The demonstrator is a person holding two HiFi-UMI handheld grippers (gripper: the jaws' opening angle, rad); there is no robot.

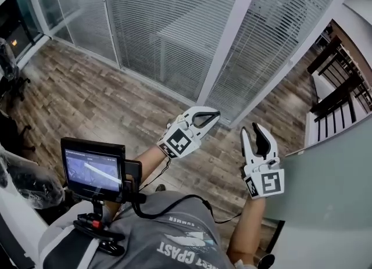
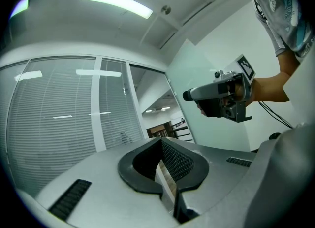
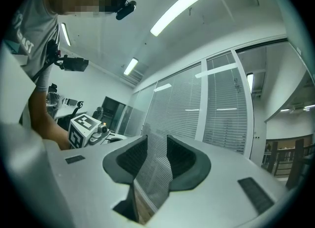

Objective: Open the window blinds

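Note:
Closed white slat blinds [image 1: 174, 29] hang behind glass panels ahead of me, split by a white frame post [image 1: 229, 35]. They also fill the left gripper view [image 2: 49, 118] and the right gripper view [image 3: 182, 109]. My left gripper [image 1: 215, 113] is held level over the wood floor, short of the glass, its tips meeting with nothing between them [image 2: 160, 141]. Just to its right, my right gripper [image 1: 251, 128] stands open and empty [image 3: 153, 138]; through its jaws I see only slats. Neither gripper touches the blinds. No cord or wand shows.
A small monitor [image 1: 93, 169] on a chest rig sits at lower left. A pale wall [image 1: 331, 204] is close on the right, with a black stair railing [image 1: 340, 88] beyond it. An office chair [image 1: 11, 76] stands at far left on the wood floor [image 1: 87, 99].

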